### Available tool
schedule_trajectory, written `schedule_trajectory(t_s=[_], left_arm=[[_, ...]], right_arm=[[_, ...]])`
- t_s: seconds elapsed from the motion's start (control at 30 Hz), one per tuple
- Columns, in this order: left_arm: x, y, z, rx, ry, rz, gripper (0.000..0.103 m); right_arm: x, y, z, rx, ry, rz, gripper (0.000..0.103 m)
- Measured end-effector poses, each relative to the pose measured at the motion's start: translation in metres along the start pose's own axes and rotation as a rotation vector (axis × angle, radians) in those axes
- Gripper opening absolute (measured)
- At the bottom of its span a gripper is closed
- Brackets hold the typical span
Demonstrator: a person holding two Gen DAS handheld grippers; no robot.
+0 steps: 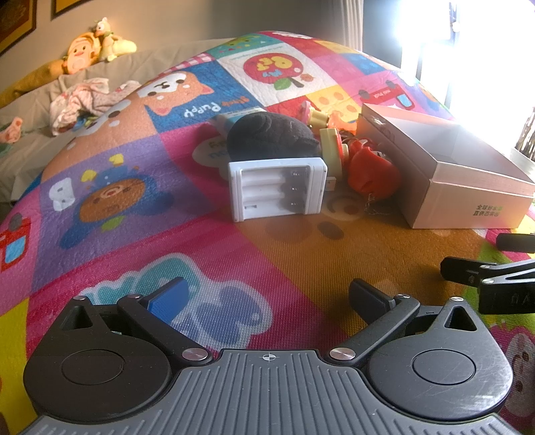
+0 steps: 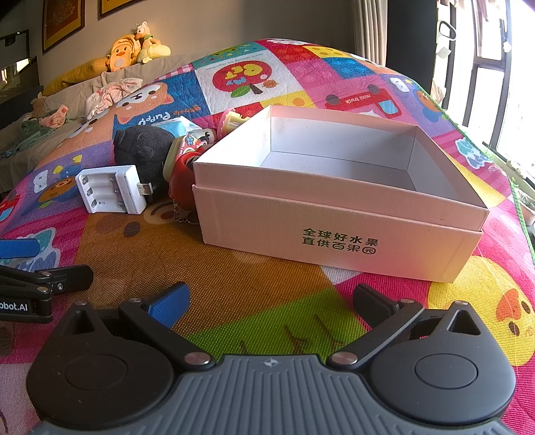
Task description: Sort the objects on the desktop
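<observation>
Both grippers — left gripper (image 1: 267,294) and right gripper (image 2: 269,302) — are hovering wide apart, holding nothing, facing the battery charger (image 1: 277,189) and cardboard box (image 2: 337,227).

home, bedrm | plush toys (image 2: 133,50) | kids playmat (image 2: 234,318) | framed pics (image 2: 62,23)

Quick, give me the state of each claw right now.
Left claw: open, holding nothing.
Right claw: open, holding nothing.
</observation>
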State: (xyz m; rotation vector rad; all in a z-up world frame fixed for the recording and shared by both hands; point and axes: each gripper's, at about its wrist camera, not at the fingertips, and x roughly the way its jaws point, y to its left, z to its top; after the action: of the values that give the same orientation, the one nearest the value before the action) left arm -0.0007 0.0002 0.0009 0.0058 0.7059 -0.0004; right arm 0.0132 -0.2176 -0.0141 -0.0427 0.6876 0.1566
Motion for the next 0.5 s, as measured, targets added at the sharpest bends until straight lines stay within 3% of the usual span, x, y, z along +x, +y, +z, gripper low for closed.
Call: schedule_trajectory(t_s=[0.33, 0.5], left_arm=[[0.0, 0.0, 0.0, -0.002, 0.0, -0.003, 0.103], [0.0, 0.0, 0.0, -0.002, 0.0, -0.004, 0.103]], right_arm=[[-0.001, 0.006, 0.008, 0.019, 0.106, -0.018, 0.103], [-0.006, 0.008, 0.003, 0.027, 0.085, -0.05, 0.103]])
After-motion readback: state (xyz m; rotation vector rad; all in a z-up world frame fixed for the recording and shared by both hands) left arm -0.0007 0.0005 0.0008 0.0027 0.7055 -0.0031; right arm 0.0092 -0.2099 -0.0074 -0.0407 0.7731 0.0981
